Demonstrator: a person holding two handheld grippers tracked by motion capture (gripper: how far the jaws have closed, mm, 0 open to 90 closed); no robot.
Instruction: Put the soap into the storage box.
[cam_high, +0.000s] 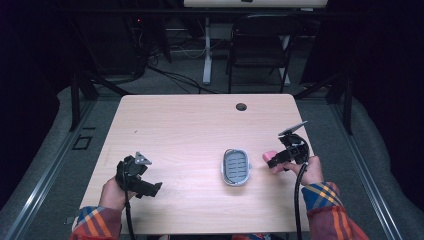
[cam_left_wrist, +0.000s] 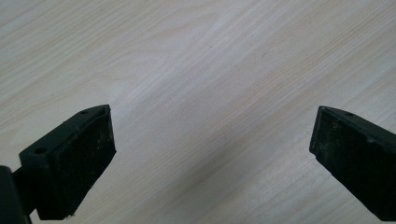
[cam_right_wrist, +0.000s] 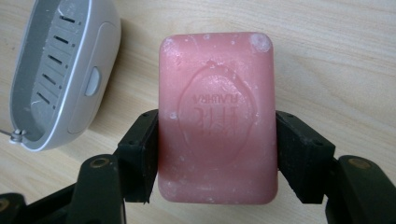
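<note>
**Pink soap bar gripped, soap dish waiting just beside it**

The right gripper (cam_right_wrist: 217, 154) has its 2 black jaws closed on the long sides of a pink soap bar (cam_right_wrist: 217, 116), 1 pad pressed to each side, with the bar's stamped face turned up toward the camera. In the high view the right gripper (cam_high: 276, 160) holds the soap bar (cam_high: 270, 157) at the right side of the wooden table (cam_high: 190, 125), just to the right of a grey soap dish (cam_high: 235, 167) and apart from it. Whether the bar rests on the wood or hangs slightly above it cannot be told.

The soap dish (cam_right_wrist: 60, 70) is a slotted grey tray set in a paler rim, and it lies empty. The step in hand looks like carrying the bar to the dish. The next move would call for lifting the bar over the near rim, lining its long axis with the dish's long axis, lowering it flat onto the slots, then parting the jaws.

The left gripper (cam_high: 142, 186) sits at the table's left, well apart from the dish. Its own view shows the jaws spread wide over bare table (cam_left_wrist: 201, 70), holding nothing.

An oval stamp on the bar carries raised lettering, seen upside down from here; it is too soft to read with confidence. No label or brand shows on the dish.
</note>
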